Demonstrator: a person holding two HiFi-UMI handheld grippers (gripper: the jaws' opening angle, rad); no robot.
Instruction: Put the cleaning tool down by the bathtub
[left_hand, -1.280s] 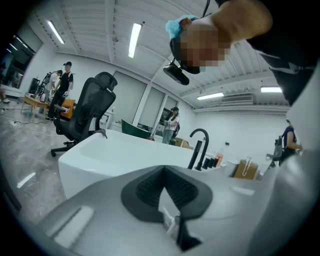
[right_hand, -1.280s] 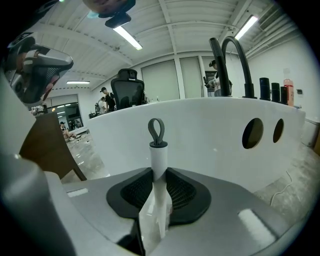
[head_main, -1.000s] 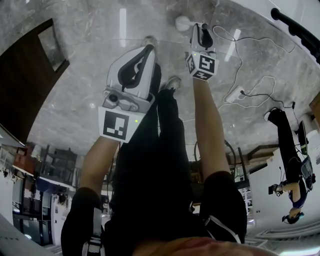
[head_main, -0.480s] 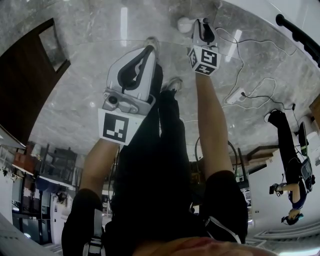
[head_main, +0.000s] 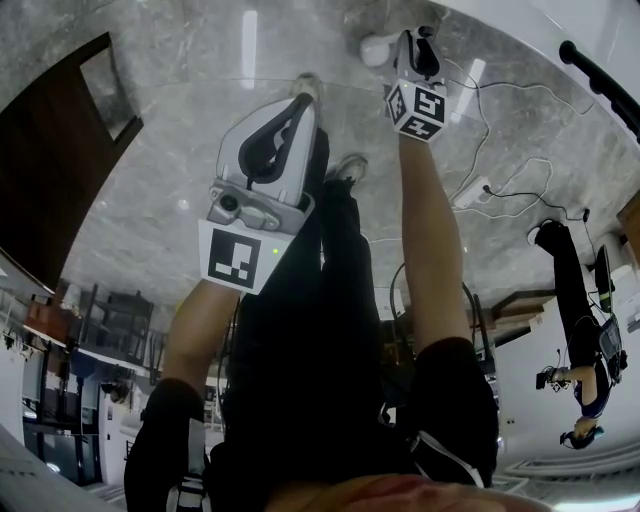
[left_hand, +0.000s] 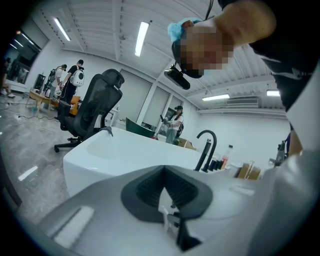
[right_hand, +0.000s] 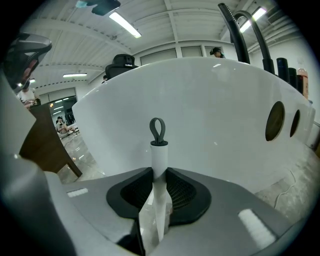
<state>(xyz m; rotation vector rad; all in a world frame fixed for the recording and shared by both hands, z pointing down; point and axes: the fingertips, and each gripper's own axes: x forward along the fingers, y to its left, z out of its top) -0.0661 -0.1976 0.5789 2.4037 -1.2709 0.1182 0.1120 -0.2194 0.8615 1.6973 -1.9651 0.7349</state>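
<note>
Centre of the right gripper view: your right tongs are pinching the cleaning tool, a slim white plastic stick with a dark grey loop on its far end. The grip sits on the shaft and the loop end pokes out past the tips. Behind it, the glossy white bathtub wall fills the middle of that frame, so the tool is close to the tub but not yet let go.

Your left tongs, lower centre of their own view, are pressed together with nothing between them. They look idle.

My read is that you're on the final approach for the put-down. Next move:
- Bring the tool down onto the grey marble floor right beside the tub wall.
- Let it rest before you spread the tongs.
- Back out along the handle so the loop doesn't snag.
- Keep clear of the white cables on the floor, right side of head view.

There's a round white part just beside the right tongs at the top of head view. It's probably the tool's working end, but I can't confirm that. I also can't tell whether it touches the floor.
</note>
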